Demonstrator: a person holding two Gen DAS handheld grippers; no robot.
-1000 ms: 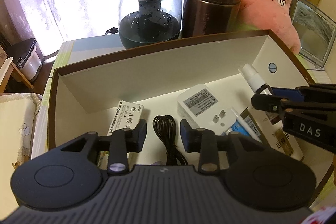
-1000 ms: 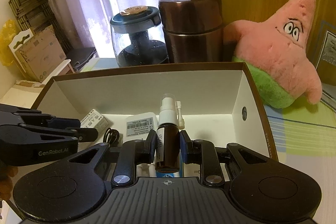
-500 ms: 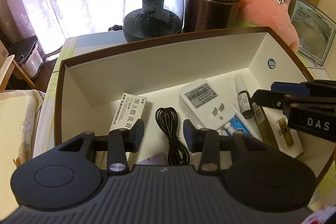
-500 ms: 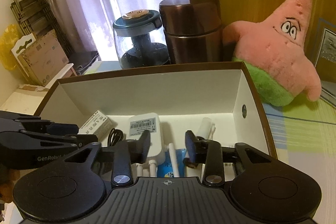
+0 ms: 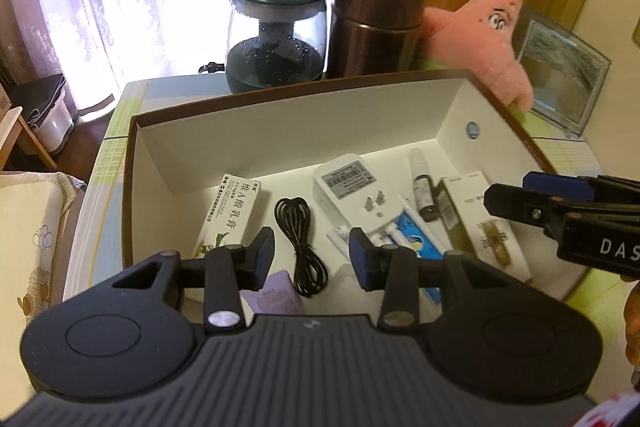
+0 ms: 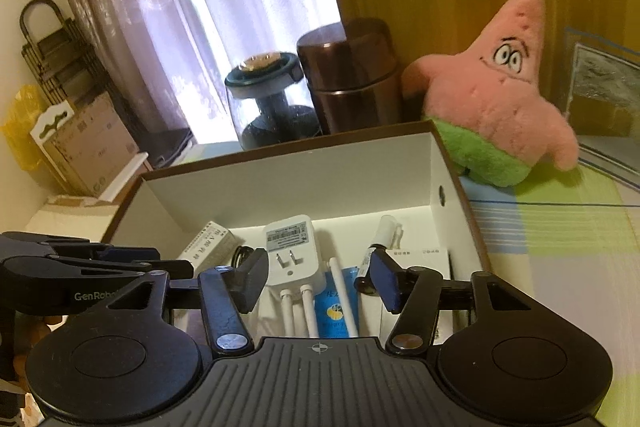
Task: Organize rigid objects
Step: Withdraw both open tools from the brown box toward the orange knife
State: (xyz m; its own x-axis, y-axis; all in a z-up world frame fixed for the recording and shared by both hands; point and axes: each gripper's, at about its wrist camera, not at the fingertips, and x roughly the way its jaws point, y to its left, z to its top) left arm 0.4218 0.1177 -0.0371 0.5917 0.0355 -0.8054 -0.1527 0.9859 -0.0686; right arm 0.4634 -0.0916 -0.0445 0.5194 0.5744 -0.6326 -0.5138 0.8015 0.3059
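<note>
Curtained window behind, wood panel to the right, checked worktop [image 5: 100, 163] underneath – pretty cluttered setup. Big brown-rimmed box [image 5: 132, 187] with white insides takes up most of both views. Behind it: glass jar [image 5: 276, 35], brown canister [image 5: 376, 23], pink starfish plush [image 6: 500, 87].

Inside the box, roughly big to small: white plug adapter [image 5: 352, 187] in the middle, long white carton [image 5: 488, 223] along the right wall, medicine carton [image 5: 232, 211] on the left, blue-and-white pack [image 6: 338, 311] at the near edge, coiled black cable [image 5: 300, 239] between medicine carton and adapter, small spray bottle [image 5: 422, 183] lying flat just beside the long carton.

Right gripper [image 6: 320, 279] – fingers opening, nothing pinched between them, spray bottle lying loose just past the right finger. Looks like a release step, judging by that. Left gripper [image 5: 312, 255] – fingers partly apart, empty, hovering above the cable.

Tips for finishing this bit cleanly:
- keep widening until well clear of the bottle before lifting
- pull straight up and back, not sideways, or the right finger clips the bottle and rolls it
- mind the box's right wall on the way out
- keep both grippers well apart over the box
</note>
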